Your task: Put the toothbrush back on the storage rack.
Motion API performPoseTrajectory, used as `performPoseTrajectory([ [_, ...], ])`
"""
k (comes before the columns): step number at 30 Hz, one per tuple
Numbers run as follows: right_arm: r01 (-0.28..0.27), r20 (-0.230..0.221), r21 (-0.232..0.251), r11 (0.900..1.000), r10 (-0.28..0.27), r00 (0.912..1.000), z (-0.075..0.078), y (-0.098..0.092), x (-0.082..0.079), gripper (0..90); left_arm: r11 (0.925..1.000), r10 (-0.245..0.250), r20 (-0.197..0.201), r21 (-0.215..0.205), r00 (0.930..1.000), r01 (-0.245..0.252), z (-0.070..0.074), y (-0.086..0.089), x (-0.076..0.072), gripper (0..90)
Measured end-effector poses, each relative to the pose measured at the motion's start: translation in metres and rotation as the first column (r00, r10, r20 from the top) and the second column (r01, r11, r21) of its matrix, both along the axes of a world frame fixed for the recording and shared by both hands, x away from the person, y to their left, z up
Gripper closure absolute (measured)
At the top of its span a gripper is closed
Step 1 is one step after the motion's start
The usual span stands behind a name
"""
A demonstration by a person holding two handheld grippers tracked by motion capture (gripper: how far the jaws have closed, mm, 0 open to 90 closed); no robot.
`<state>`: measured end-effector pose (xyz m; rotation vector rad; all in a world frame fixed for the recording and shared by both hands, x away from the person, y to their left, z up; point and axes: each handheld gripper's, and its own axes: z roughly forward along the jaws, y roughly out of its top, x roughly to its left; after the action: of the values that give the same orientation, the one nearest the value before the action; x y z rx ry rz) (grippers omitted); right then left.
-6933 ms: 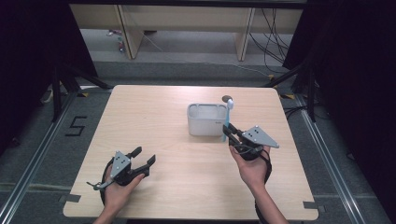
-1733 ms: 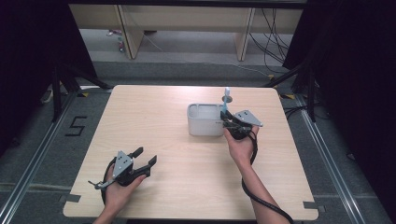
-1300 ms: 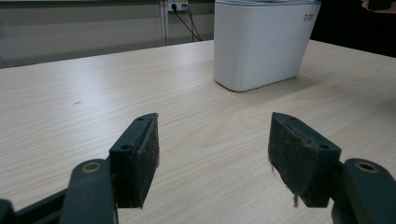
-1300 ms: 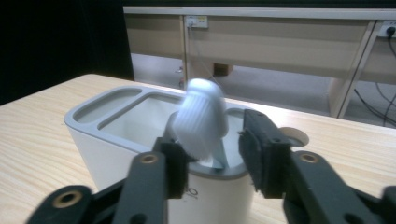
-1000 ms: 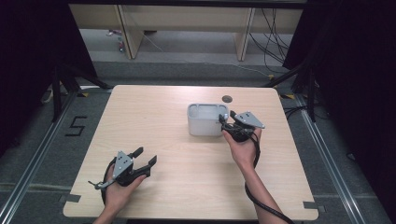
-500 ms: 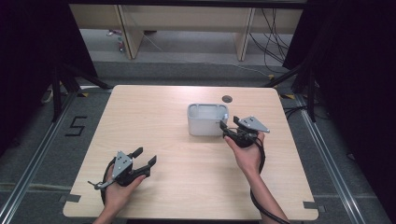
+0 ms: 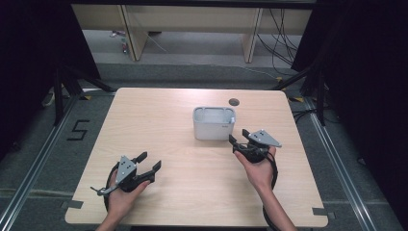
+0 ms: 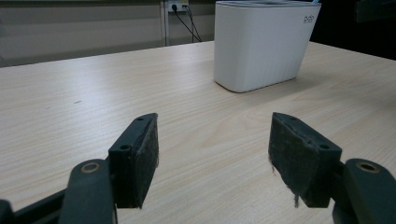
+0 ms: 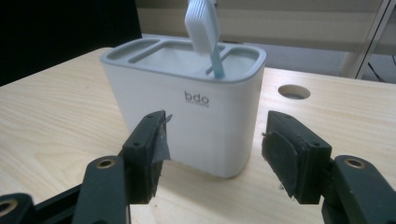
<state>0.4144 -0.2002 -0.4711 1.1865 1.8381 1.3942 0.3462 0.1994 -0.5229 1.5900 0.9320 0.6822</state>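
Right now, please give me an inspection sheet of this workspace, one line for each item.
Surface: light wooden table, round hole near the far edge.
Job's things: white holder upright; toothbrush standing in a right-hand compartment, bristles up.
Clutter: nothing seen.
Grippers: left gripper open, empty, low over the table; right gripper open, empty, just before the holder.
Cables: black cable looping by the right wrist; more on the floor behind.
Surroundings: dark curtains, grey floor, "5" marking.
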Motion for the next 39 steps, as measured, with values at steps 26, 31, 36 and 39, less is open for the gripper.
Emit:
performPoseTrajectory([
  [26, 0.027, -0.086, -0.025, 0.999, -0.029, 0.9959, -0.035, -0.033, -0.042, 39.7, 1.0, 0.004, 0.001, 0.007, 1.0, -0.004, 0.0, -0.001, 0.0, 32.9],
  [31, 0.026, -0.088, -0.013, 1.0, -0.027, 0.9958, -0.04, -0.038, -0.051, 40.3, 1.0, 0.005, -0.001, 0.005, 1.0, -0.005, 0.0, -0.001, 0.0, 32.9],
  [36, 0.033, -0.063, 0.002, 0.999, -0.033, 0.9974, -0.043, -0.042, -0.057, 41.5, 1.0, 0.005, -0.001, 0.004, 1.0, -0.005, 0.0, -0.001, 0.0, 33.0],
  [39, 0.033, -0.021, -0.021, 0.999, -0.034, 0.9992, -0.043, -0.043, -0.057, 41.7, 1.0, 0.005, 0.0, 0.001, 1.0, -0.005, 0.0, 0.0, -0.001, 32.9],
])
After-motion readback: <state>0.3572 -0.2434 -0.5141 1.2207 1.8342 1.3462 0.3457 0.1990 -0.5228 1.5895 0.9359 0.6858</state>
